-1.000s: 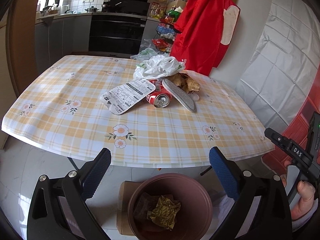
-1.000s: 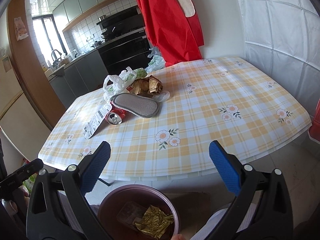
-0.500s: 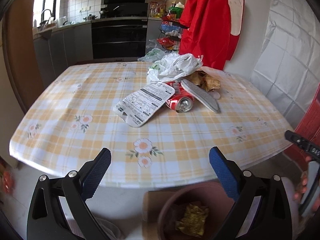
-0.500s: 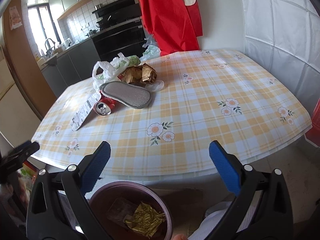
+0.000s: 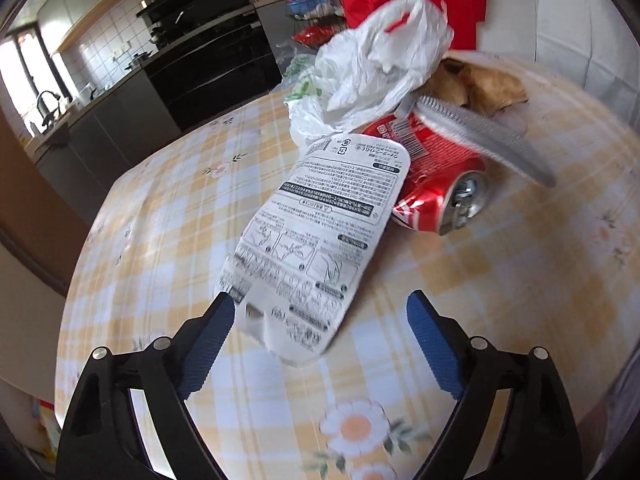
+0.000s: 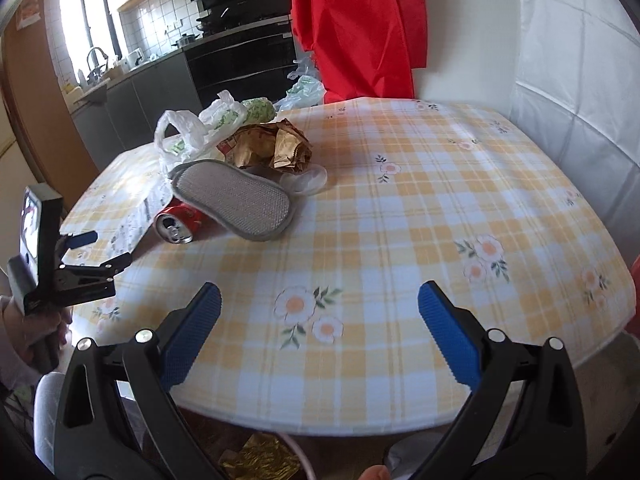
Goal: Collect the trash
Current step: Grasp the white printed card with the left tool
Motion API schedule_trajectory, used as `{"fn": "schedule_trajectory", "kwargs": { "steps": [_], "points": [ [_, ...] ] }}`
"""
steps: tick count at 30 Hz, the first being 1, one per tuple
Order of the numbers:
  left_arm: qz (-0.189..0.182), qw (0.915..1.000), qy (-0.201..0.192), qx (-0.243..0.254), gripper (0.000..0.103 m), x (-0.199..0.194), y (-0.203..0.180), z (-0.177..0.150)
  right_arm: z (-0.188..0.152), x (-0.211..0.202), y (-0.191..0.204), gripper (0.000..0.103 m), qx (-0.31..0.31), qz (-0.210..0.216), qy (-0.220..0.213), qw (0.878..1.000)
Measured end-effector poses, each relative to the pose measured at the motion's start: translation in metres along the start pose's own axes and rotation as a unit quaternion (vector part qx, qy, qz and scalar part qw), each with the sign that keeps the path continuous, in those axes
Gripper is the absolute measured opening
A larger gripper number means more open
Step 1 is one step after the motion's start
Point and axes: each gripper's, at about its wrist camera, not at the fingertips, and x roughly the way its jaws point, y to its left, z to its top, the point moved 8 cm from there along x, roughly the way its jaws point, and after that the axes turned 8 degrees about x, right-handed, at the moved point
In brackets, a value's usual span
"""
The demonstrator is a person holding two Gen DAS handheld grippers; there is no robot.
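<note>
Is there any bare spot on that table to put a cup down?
Yes: the whole checked tablecloth right of the grey insole is bare, as is the near edge. It is crowded far left, where plastic bag, crumpled paper, can and printed card pile together.

Printed card package (image 5: 320,236), fine print upside down, none legible

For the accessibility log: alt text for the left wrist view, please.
The left tool is closing around the near end of a white printed package lying on a checked tablecloth. Behind it lie a crushed red can, a grey insole and a white plastic bag.
</note>
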Motion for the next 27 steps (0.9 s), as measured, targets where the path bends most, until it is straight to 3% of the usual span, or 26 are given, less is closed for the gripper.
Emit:
{"fn": "schedule_trajectory", "kwargs": {
  "steps": [5,14,15,19,21,27],
  "points": [
    [0.028,0.9988,0.015,0.039,0.086,0.027,0.0,0.01,0.009,0.02,0.002,0.097,0.001,0.016,0.013,1.0],
    [0.036,0.9986,0.012,0.037,0.086,0.045,0.004,0.023,0.01,0.05,0.013,0.097,-0.06,0.004,0.039,0.997],
    [0.033,0.9988,0.01,0.034,0.08,0.046,0.004,0.025,0.01,0.053,0.015,0.097,-0.067,0.001,0.04,0.997],
    [0.008,0.9999,0.006,0.007,0.04,0.044,0.004,0.022,0.011,0.065,0.026,0.097,-0.08,0.024,0.053,0.995],
    [0.001,1.0,-0.002,-0.003,0.034,0.037,0.006,0.016,0.014,0.072,0.036,0.097,-0.091,0.04,0.053,0.994],
    [-0.03,0.9972,-0.041,-0.056,0.017,0.001,0.03,0.006,0.022,0.095,0.073,0.086,-0.203,0.015,0.032,0.979]
  ]
}}
